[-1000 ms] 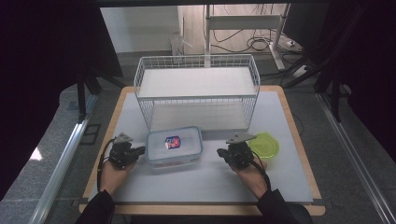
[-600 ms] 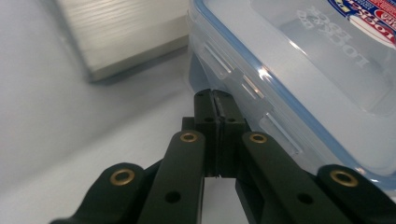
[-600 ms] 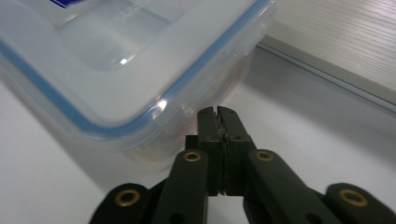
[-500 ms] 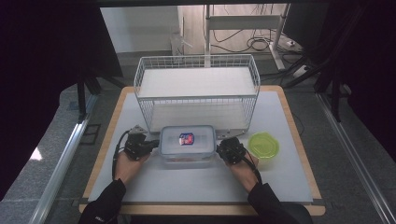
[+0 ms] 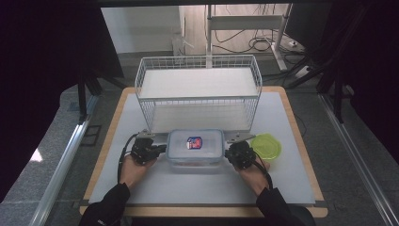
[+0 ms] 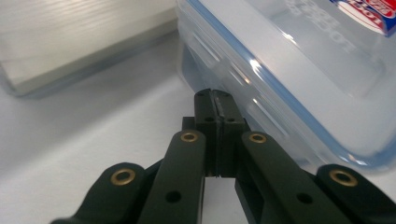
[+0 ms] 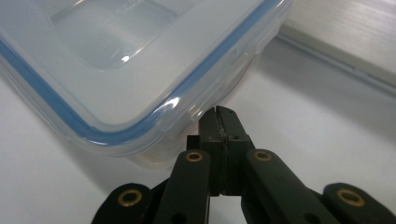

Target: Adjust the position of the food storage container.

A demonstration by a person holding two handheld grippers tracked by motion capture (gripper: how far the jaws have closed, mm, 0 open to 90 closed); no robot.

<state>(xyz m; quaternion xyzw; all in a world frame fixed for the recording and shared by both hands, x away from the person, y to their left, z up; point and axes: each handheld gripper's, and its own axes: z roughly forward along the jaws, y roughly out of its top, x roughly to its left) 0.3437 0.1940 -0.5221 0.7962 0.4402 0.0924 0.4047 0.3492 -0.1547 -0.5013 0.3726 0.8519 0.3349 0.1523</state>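
Observation:
A clear plastic container [image 5: 195,147] with a blue-sealed lid and a red and blue sticker lies on the white mat in front of the wire basket. My left gripper [image 5: 161,149] is shut, and its tips [image 6: 214,99] press against the container [image 6: 303,79] at the left end flap. My right gripper [image 5: 229,151] is shut too. Its closed tips [image 7: 219,115] touch the container [image 7: 116,70] under the lid's right end flap. Nothing sits between either pair of jaws.
A white wire basket [image 5: 197,89] with a shelf stands right behind the container. A round green lid [image 5: 266,147] lies on the mat just right of my right gripper. The white mat [image 5: 197,188] covers a wooden table with dark floor on both sides.
The container has shifted a little to the right and now lies square to the basket. Both grippers have moved inward to its two ends.

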